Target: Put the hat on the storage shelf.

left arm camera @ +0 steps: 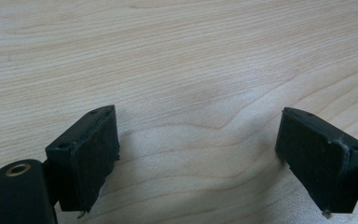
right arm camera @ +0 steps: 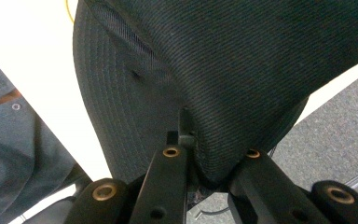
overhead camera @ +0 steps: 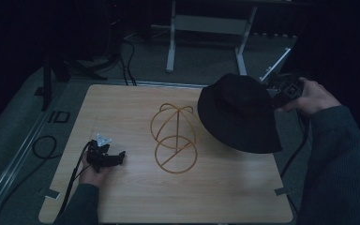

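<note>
— How's the left hand-held gripper (overhead camera: 107, 157)?
— Low in the left hand (overhead camera: 93, 173), jaws spread wide with nothing between them.
— The right hand-held gripper (overhead camera: 281, 96)?
— Raised in the right hand (overhead camera: 311, 96), sleeved forearm behind it, jaws pinched on the black hat's brim (right arm camera: 214, 140).

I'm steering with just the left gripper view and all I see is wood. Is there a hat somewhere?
Observer: Yes, a black hat hangs at the table's right side, beside a yellow wire stand.
Operator: Who's holding it?
Observer: The right tool is pinching the hat's fabric between its jaws.
Operator: Is the hat on the stand yet?
Observer: No. It sits to the right of the stand, tilted, partly past the edge of the table.
Operator: Where's my tool then?
Observer: The left tool is low at the table's left side, jaws open, apart from the stand.
</note>
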The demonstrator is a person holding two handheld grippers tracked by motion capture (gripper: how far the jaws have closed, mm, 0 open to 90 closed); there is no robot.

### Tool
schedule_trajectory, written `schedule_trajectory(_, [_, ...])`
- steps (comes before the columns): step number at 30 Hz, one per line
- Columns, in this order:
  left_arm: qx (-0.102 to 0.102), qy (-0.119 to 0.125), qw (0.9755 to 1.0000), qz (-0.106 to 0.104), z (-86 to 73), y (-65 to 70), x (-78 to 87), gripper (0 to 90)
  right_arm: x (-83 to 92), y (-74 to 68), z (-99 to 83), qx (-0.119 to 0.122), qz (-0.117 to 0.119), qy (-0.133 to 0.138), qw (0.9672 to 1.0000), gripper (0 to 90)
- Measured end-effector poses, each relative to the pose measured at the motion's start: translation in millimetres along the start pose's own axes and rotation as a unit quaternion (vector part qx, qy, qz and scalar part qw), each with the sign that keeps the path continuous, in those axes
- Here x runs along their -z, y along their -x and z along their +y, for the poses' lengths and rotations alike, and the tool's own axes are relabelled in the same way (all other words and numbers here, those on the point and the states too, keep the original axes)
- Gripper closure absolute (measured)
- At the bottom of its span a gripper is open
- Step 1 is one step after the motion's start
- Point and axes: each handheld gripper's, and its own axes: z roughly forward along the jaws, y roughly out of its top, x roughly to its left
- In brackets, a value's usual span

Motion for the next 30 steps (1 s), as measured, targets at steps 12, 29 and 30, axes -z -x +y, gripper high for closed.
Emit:
schedule_trajectory(12, [0.001,0.002,1.0,0.0,-0.1,0.1,-0.2,13.6,13.4,-2.5,-1.4,0.01,0.006,0.028,0.9995,87.5])
schedule_trajectory(29, [0.002,0.002,1.0,0.0,-0.1,0.3,-0.3,13.6,34.2,-11.4,4.3,0.031,0.011,0.054,0.998,87.5])
schedule_trajectory(30, [0.002,0.002,1.0,0.0,-0.1,0.3,-0.3,13.6,34.8,-11.5,4.7,0.032,0.012,0.055,0.9979,87.5])
